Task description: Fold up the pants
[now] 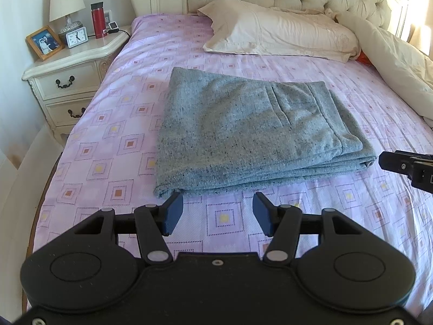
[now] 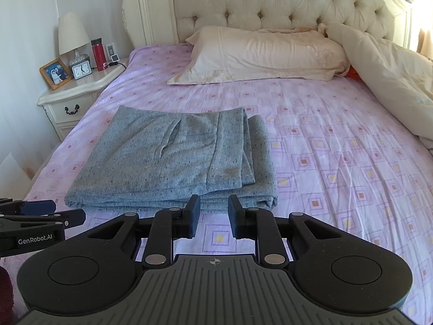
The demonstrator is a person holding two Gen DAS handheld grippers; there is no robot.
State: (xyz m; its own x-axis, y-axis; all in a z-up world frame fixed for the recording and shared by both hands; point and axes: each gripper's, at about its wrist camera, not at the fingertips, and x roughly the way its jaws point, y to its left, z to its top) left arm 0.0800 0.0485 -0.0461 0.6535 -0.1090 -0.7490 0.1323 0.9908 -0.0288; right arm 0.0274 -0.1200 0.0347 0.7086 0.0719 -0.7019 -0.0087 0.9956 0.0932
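Grey speckled pants (image 1: 249, 132) lie folded into a flat rectangle on the pink patterned bedsheet (image 1: 113, 140); the same pants (image 2: 173, 159) fill the left middle of the right wrist view. My left gripper (image 1: 216, 212) hovers just short of their near edge, open, with only sheet between its blue pads (image 1: 173, 214). My right gripper (image 2: 213, 216) sits at the near right corner of the pile, jaws a narrow gap apart and empty. The right gripper (image 1: 400, 165) also shows at the right edge of the left wrist view, and the left gripper (image 2: 40, 216) at the left edge of the right wrist view.
A cream pillow (image 1: 278, 29) lies against the tufted headboard (image 2: 270, 2), with a bunched cream duvet (image 2: 392, 78) along the right side. A white nightstand (image 1: 70, 70) at the left carries a lamp, red bottle, clock and framed photo.
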